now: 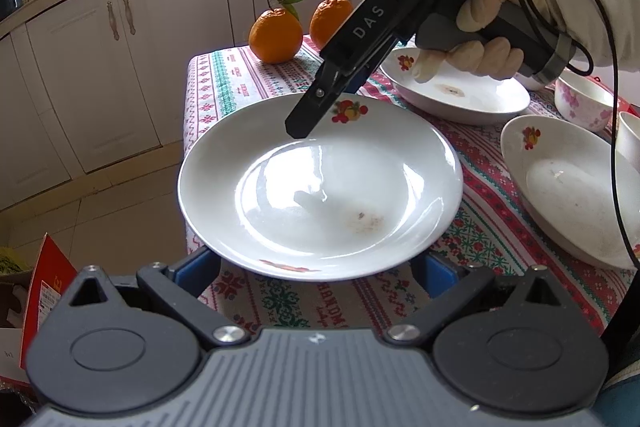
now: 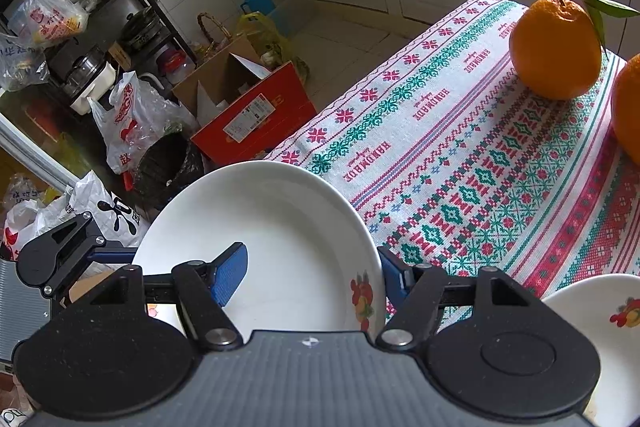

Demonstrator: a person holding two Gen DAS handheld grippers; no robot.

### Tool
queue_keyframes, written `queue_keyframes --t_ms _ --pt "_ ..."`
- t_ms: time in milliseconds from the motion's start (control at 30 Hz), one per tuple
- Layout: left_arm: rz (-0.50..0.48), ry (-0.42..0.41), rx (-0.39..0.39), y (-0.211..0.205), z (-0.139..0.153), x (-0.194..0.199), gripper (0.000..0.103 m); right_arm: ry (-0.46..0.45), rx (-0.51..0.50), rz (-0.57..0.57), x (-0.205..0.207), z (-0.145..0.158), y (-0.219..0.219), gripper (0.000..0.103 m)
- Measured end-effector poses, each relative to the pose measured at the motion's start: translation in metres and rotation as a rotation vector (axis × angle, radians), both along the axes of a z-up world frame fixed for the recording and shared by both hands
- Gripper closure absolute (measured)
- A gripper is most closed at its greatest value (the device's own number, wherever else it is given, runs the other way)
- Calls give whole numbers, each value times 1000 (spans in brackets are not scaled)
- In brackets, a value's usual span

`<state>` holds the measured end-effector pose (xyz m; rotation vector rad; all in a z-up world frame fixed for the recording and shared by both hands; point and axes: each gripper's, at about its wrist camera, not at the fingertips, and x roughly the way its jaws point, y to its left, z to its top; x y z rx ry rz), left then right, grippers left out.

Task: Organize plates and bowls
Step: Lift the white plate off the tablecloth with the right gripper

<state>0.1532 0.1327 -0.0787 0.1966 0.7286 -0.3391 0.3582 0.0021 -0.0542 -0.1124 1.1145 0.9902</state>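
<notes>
Centrally, in the left wrist view, a white plate (image 1: 320,187) with a fruit motif lies at the table's near corner, on the patterned cloth (image 1: 492,211). The left gripper (image 1: 320,273) stands wide open, its blue pads (image 1: 440,273) to either side of the plate's near rim at 6 o'clock; contact cannot be told. The right gripper (image 1: 298,129) enters from 1 o'clock, held by a gloved hand (image 1: 472,39), its tip at the plate's far rim beside the motif. In the right wrist view this gripper (image 2: 312,277) is open and straddles that rim: one blue pad (image 2: 230,273) lies over the plate's (image 2: 260,227) well, the other outside the rim at 3 o'clock. Whether either pad touches cannot be told. Two further plates lie at 1 o'clock (image 1: 456,87) and 3 o'clock (image 1: 568,187) of the first, with a floral bowl (image 1: 584,103) between them at the right edge. Two oranges (image 1: 276,35) stand at the far corner, at 12 o'clock.
</notes>
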Motion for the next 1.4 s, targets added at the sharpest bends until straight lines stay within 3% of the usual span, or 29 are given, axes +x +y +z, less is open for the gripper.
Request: queue_keyframes --t_ms 400,600,967,1400 --pt "9 -23 -14 -2 11 -20 2 -56 13 -6 -28 27 -18 0" --pt "19 -53 -12 -11 23 -40 1 -119 17 -16 -64 51 -31 0" --pt "33 -131 1 -37 39 -84 1 -327 -94 -213 -156 62 -77 0" --pt "-52 -112 -43 -76 30 -112 1 -331 -138 -390 -222 51 -150 0"
